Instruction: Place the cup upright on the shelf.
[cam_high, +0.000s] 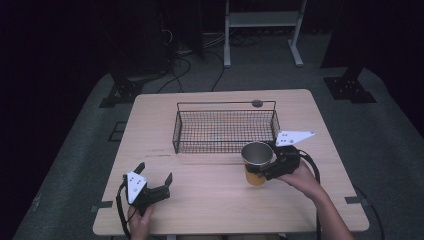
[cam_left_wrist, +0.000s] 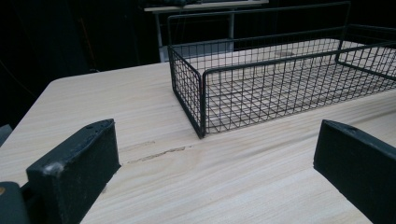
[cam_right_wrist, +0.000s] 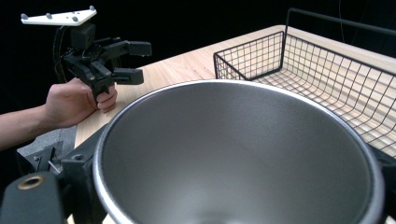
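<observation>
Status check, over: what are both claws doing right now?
Right gripper shut on steel cup. Left gripper open, empty. Wire basket just beyond, path clear.

One metal cup (cam_high: 257, 159), orange on the outside and steel within, stands upright on one wooden tabletop (cam_high: 210, 200). One black wire basket (cam_high: 225, 131) sits beyond it. Two grippers are at work: the left gripper (cam_high: 154, 172), one hand (cam_high: 140, 222) beneath it, and the right gripper (cam_high: 260, 170), one hand (cam_high: 300, 177) behind it. Each gripper carries two black fingers (cam_left_wrist: 74, 172).
</observation>
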